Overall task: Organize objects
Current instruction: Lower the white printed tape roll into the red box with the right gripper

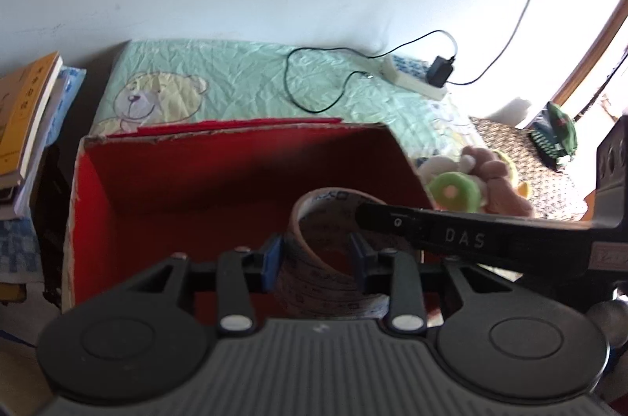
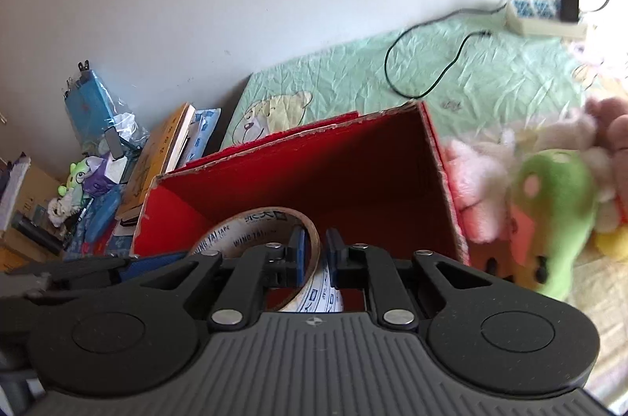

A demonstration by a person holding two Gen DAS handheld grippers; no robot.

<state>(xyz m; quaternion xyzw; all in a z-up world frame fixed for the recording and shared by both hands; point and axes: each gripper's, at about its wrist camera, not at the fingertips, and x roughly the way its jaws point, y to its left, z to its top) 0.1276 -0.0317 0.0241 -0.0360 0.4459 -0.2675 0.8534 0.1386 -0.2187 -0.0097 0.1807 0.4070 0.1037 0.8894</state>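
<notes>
A roll of printed packing tape point(image 1: 325, 251) is held over the open red cardboard box point(image 1: 165, 180). My left gripper point(image 1: 317, 255) has its blue pads on both outer sides of the roll, shut across its width. My right gripper point(image 2: 315, 255) is shut on the roll's wall point(image 2: 274, 223), one pad inside the ring and one outside. The right gripper's finger reaches across the left wrist view point(image 1: 463, 237). The box also shows in the right wrist view point(image 2: 353, 172); its floor is mostly hidden by the grippers.
Plush toys point(image 1: 471, 184) lie right of the box on a green bear-print bedsheet point(image 1: 235, 82); they also show in the right wrist view point(image 2: 549, 196). A power strip with charger and cable point(image 1: 420, 78) lies near the wall. Stacked books point(image 1: 27, 110) and clutter point(image 2: 90, 180) sit left.
</notes>
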